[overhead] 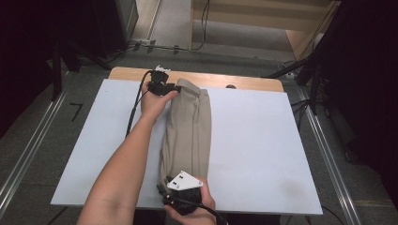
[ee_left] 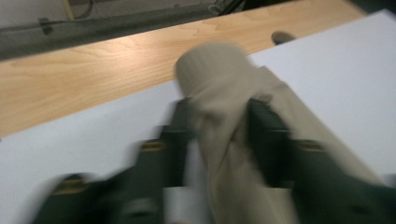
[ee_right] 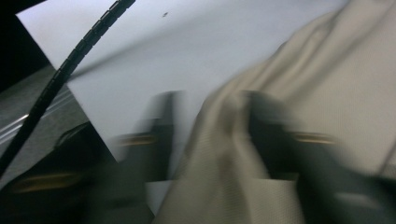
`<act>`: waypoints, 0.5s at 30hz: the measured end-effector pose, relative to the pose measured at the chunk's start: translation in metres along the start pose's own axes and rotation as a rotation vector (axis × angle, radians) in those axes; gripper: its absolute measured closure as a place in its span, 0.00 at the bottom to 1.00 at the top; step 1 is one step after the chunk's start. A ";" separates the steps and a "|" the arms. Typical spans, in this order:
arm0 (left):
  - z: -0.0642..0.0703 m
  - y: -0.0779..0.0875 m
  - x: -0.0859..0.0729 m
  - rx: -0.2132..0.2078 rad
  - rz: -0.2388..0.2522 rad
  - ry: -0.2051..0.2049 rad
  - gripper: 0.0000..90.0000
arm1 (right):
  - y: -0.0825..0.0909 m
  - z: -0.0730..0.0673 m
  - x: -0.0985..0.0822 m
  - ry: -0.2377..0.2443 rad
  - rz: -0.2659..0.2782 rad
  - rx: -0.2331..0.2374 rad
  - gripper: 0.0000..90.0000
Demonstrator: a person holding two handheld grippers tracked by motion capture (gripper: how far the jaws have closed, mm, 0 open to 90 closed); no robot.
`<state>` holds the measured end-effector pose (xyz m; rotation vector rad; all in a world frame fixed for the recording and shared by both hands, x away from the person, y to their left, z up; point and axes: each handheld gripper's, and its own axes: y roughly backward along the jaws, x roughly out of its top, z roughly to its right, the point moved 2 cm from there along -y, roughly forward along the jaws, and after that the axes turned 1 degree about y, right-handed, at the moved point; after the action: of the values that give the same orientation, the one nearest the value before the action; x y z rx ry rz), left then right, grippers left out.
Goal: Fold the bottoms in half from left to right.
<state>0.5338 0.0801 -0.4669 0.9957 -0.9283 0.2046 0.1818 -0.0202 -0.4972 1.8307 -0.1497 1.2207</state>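
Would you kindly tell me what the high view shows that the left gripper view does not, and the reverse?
High view alone: the whole beige garment folded lengthwise on the white sheet, the forearm, the left gripper at the garment's far end, and the right gripper at the near end. Left gripper view alone: cloth lying between that gripper's two parted jaws, seen close and blurred. Both: the garment, the sheet, and the wooden table edge beyond it.
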 end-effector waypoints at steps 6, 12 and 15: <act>-0.012 0.041 -0.014 -0.110 0.091 -0.014 0.18 | 0.026 0.031 0.002 0.026 0.063 -0.009 0.17; -0.018 0.087 -0.057 -0.200 0.181 0.013 0.03 | 0.042 0.085 0.010 -0.036 0.105 -0.065 0.13; -0.013 0.110 -0.081 -0.216 0.214 -0.002 0.00 | 0.042 0.105 0.017 -0.027 0.103 -0.081 0.00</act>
<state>0.4325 0.1719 -0.4612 0.6979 -1.0360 0.2764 0.2389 -0.1158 -0.4691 1.7883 -0.3084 1.2429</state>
